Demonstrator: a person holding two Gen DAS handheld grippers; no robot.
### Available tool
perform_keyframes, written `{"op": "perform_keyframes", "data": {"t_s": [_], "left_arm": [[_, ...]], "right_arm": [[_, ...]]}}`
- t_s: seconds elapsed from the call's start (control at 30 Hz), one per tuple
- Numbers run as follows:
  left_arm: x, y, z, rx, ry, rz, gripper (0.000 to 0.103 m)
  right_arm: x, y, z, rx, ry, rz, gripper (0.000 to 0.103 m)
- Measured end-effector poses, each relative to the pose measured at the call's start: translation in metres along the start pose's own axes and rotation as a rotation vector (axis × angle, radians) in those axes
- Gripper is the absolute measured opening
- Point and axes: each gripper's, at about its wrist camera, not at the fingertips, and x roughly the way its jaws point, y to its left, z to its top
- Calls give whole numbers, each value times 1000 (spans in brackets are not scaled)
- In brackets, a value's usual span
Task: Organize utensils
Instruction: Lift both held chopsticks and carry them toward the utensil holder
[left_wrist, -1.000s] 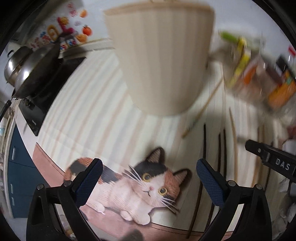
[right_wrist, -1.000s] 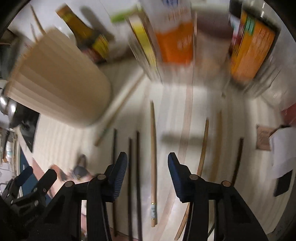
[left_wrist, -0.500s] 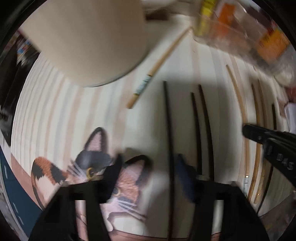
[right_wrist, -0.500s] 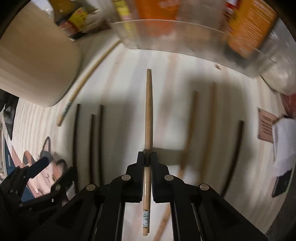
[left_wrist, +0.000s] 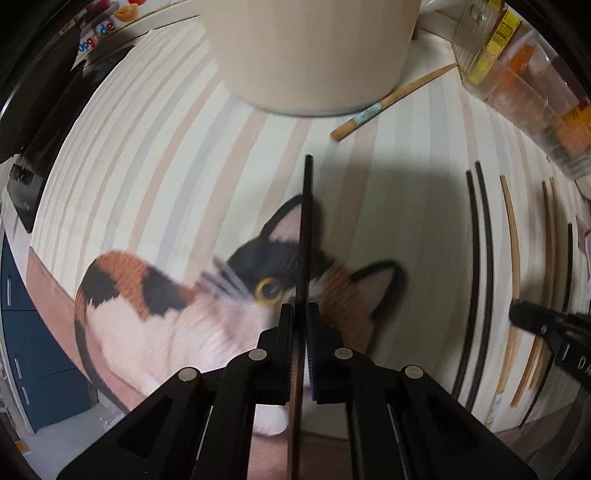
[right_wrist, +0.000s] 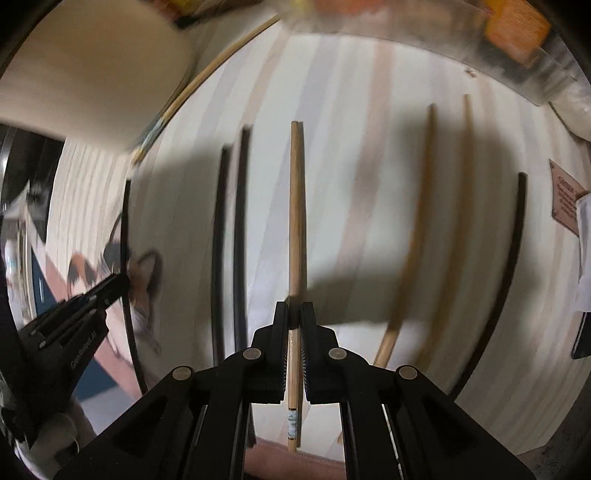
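Both wrist cams close, facing down — striped mat (left_wrist: 155, 155) shared.

Both grippers, left (left_wrist: 300, 314) and right (right_wrist: 294, 314), are black plastic with silver rivets, blue ribbed pads (left_wrist: 314, 354) and white lettering.

We see a black chopstick (left_wrist: 306, 229) over the cat-print mat, and a wooden chopstick (right_wrist: 295, 221) between black and wooden ones.
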Motion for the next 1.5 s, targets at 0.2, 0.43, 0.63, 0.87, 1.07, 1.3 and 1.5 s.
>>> {"op": "perform_keyframes", "data": {"t_s": [0.2, 0.43, 0.63, 0.87, 1.07, 1.3, 1.5], "left_arm": [[-1, -2, -5, 5, 4, -6, 4], [0, -3, 15, 19, 19, -34, 4], [3, 7, 31, 12, 42, -101, 5], [5, 23, 40, -9, 41, -137, 4], [2, 18, 41, 7, 22, -83, 3], [-27, 26, 29, 0, -29, -90, 3], [-66, 34, 17, -16, -111, -114, 3]], "right_arm": [[5, 8, 13, -27, 53, -44, 7], [14, 28, 30, -91, 127, -136, 7], [23, 53, 46, -97, 168, -176, 8], [29, 50, 53, -77, 167, -157, 7], [12, 30, 32, -44, 94, -115, 7], [-2, 26, 6, -13, -14, -79, 6], [-32, 27, -12, -5, -125, -30, 6]]}}
